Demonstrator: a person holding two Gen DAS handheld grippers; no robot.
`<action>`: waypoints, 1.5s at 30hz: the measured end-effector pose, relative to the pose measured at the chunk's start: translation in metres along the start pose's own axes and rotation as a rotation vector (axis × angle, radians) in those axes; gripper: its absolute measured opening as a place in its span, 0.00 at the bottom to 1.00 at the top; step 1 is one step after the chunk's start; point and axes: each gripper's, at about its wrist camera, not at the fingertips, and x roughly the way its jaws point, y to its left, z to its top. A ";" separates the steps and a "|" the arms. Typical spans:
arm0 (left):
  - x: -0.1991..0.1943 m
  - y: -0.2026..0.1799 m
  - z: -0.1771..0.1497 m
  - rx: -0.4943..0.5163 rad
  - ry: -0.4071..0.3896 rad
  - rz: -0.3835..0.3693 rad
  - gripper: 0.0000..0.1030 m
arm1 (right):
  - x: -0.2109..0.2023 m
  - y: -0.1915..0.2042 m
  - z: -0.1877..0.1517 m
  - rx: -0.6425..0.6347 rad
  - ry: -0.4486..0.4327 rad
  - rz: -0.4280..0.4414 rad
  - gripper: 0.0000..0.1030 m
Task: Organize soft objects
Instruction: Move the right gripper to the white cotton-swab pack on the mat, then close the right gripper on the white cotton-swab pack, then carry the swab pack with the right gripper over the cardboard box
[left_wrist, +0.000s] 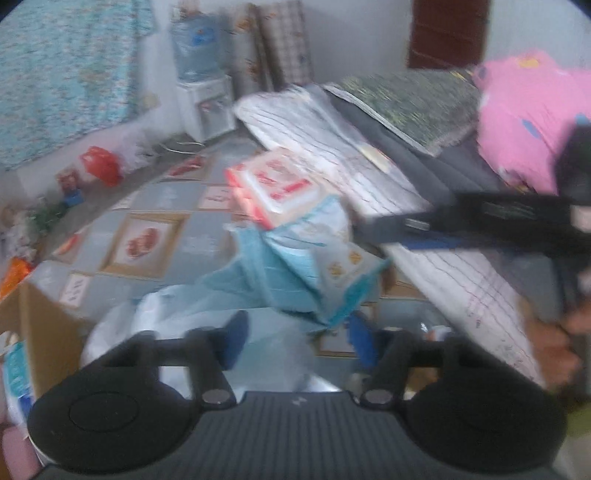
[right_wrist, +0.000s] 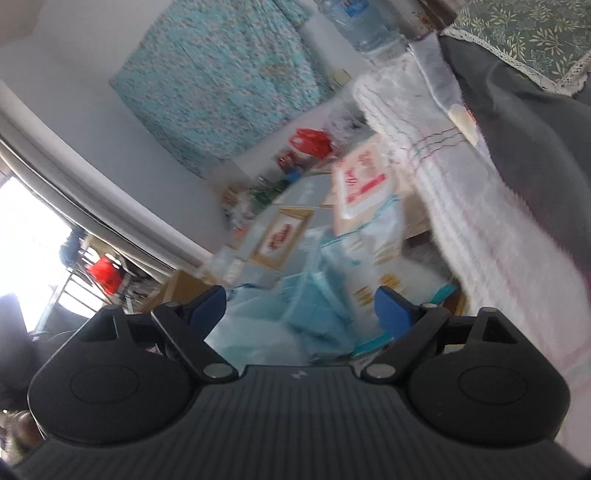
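A stack of soft packs stands on the floor beside the bed: a red-and-white pack (left_wrist: 280, 188) on top and light-blue packs (left_wrist: 317, 266) under it, with a pale blue cloth or bag (left_wrist: 207, 306) spilling toward me. My left gripper (left_wrist: 297, 343) hangs over that pale material, blue pads apart and nothing pressed between them. The right gripper (left_wrist: 399, 230) reaches in from the right toward the stack. In the right wrist view, the right gripper (right_wrist: 299, 308) is wide open just short of the light-blue packs (right_wrist: 332, 295). Both views are blurred.
A white striped blanket (left_wrist: 354, 155) hangs over the bed edge on the right, with a grey sheet, a green patterned pad (left_wrist: 417, 99) and pink cloth (left_wrist: 528, 122) above it. A cardboard box (left_wrist: 40, 325) sits low on the left. A water dispenser (left_wrist: 201, 74) and red bag (left_wrist: 101, 164) stand by the wall.
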 end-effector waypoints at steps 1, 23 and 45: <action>0.007 -0.005 0.001 0.011 0.010 -0.007 0.49 | 0.010 -0.005 0.005 -0.008 0.012 -0.029 0.77; 0.134 -0.001 0.036 -0.091 0.152 -0.025 0.41 | 0.105 -0.032 0.023 -0.185 0.159 -0.075 0.36; 0.027 -0.023 0.027 -0.057 -0.075 -0.148 0.52 | -0.058 0.017 0.003 -0.170 -0.074 -0.013 0.24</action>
